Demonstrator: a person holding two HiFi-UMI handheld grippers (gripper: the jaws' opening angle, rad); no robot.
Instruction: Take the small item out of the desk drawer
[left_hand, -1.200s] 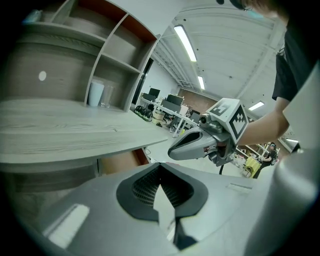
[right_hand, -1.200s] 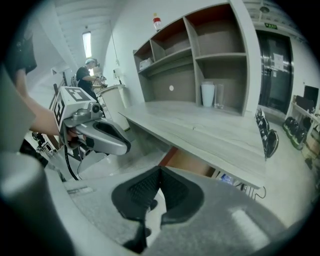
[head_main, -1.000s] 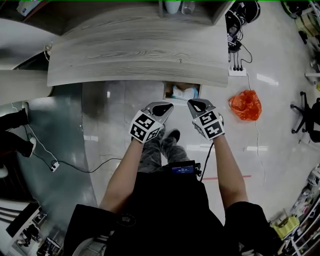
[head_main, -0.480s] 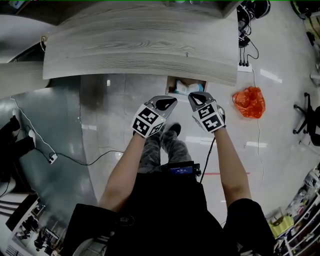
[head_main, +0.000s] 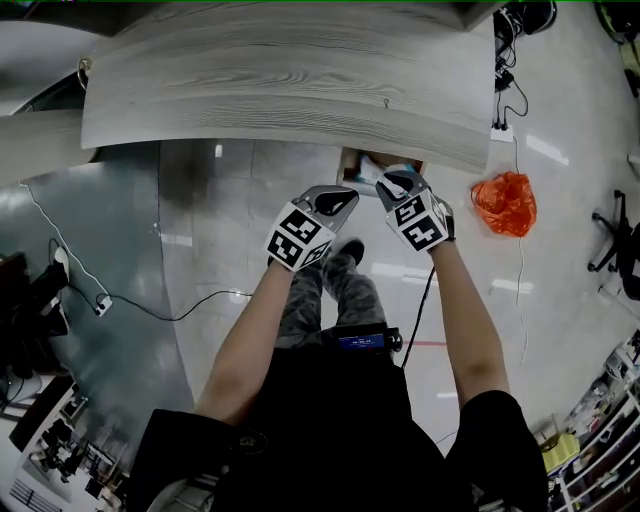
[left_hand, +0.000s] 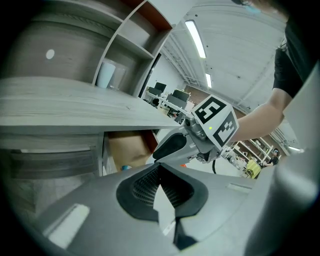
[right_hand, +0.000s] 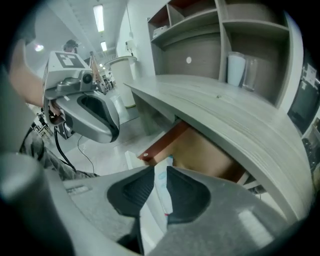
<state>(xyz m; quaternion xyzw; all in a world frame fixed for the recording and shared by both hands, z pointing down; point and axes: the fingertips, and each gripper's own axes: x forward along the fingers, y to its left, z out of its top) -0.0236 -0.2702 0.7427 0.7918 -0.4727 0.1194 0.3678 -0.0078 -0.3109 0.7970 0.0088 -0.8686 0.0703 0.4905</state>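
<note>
Head view: since a second ago the right gripper has dipped over the open desk drawer, where a white-and-blue packet lies. The left gripper is just beside it.
Left gripper view: jaws closed at the tips, empty.
Right gripper view: jaws have just been opening and stand parted. The packet shows in the gap, not gripped.

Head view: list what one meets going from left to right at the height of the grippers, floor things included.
white plug on the floor cable → left gripper → right gripper → orange bag → black office chair at the right edge.
</note>
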